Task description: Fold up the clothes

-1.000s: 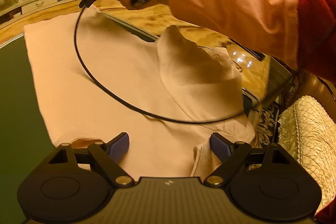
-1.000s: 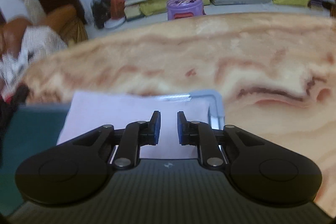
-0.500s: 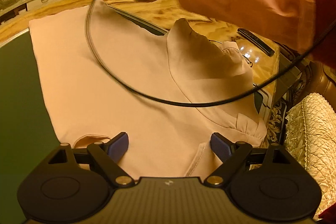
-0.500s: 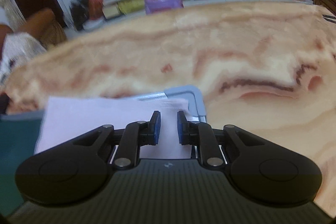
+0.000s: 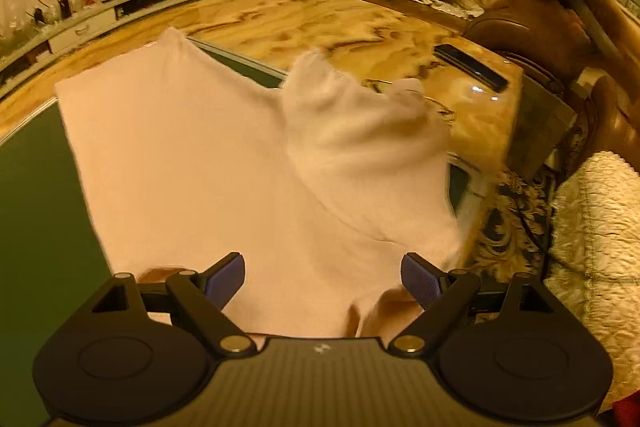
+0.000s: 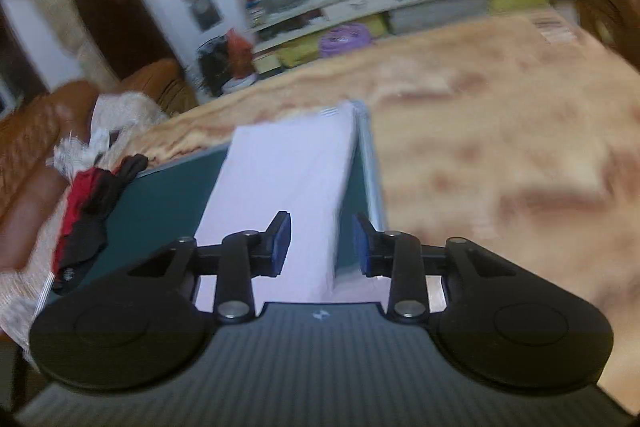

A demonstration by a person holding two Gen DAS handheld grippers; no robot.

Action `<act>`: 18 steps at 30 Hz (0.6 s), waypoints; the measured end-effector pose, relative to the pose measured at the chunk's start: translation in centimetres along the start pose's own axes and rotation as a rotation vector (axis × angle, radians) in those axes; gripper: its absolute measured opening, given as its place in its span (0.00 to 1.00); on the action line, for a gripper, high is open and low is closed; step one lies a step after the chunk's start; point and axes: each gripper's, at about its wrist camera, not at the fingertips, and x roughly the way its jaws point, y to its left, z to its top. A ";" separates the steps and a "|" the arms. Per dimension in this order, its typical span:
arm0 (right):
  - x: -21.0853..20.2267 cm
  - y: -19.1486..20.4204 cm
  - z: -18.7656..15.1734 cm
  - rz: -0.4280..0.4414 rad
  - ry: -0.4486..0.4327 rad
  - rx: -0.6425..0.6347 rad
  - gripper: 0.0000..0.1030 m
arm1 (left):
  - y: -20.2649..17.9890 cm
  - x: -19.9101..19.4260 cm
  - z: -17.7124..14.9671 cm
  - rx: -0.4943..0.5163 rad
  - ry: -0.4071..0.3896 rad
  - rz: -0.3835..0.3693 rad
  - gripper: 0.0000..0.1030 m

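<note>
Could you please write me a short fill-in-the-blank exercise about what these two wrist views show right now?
1. The pale pink garment lies spread on a dark ____ mat.
2. Near the table's far corner lies a black ____ control.
3. The left hand-held gripper has its jaws wide ____ over the garment.
4. The pads of the right hand-held gripper are coloured ____.

Missing words: green; remote; open; blue

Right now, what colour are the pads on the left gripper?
Dark blue pads on black fingers. The left wrist view shows them best.
</note>
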 end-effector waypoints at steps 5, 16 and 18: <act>-2.8 -5.4 -8.3 -0.067 0.067 0.208 0.43 | -3.8 0.2 0.3 0.085 0.023 -0.048 0.87; 0.1 -12.0 -14.8 -0.028 0.071 0.563 0.43 | -6.3 1.4 0.4 0.135 0.081 -0.059 0.87; 0.6 -12.5 -15.2 -0.011 0.055 0.593 0.43 | -6.5 1.6 0.5 0.133 0.082 -0.066 0.87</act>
